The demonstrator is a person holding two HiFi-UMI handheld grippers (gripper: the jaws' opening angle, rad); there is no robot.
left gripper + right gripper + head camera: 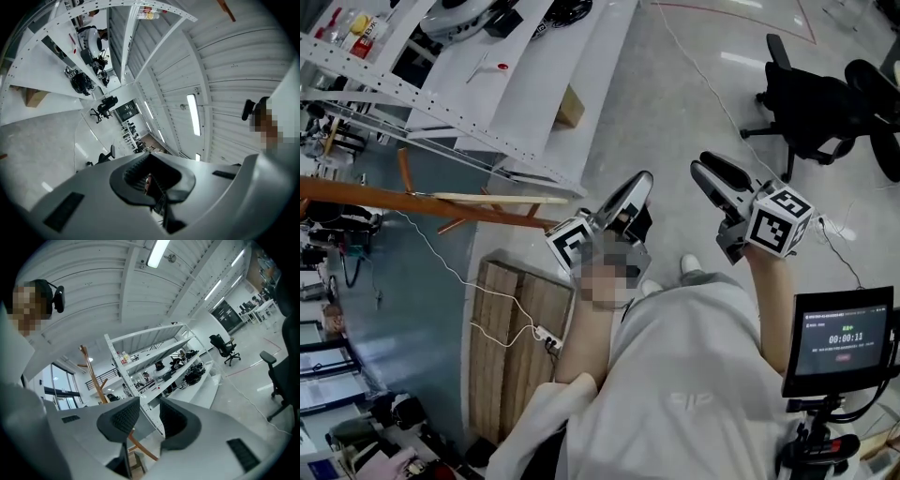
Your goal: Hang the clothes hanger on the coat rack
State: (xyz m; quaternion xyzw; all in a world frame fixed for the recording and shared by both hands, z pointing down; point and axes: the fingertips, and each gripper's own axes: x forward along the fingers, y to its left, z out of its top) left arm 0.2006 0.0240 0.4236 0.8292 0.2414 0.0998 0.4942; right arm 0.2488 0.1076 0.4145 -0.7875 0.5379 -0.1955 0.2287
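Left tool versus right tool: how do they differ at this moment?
The left tool's jaws sit together, while the right tool's jaws stand apart with a clear gap. In the head view the left tool is on the side of the wooden coat rack, the right tool on the side of the office chair. Both are held out in front of the person and hold nothing.

At left the coat rack (422,199), shelving (502,89) beyond it, office chair (811,103) far right
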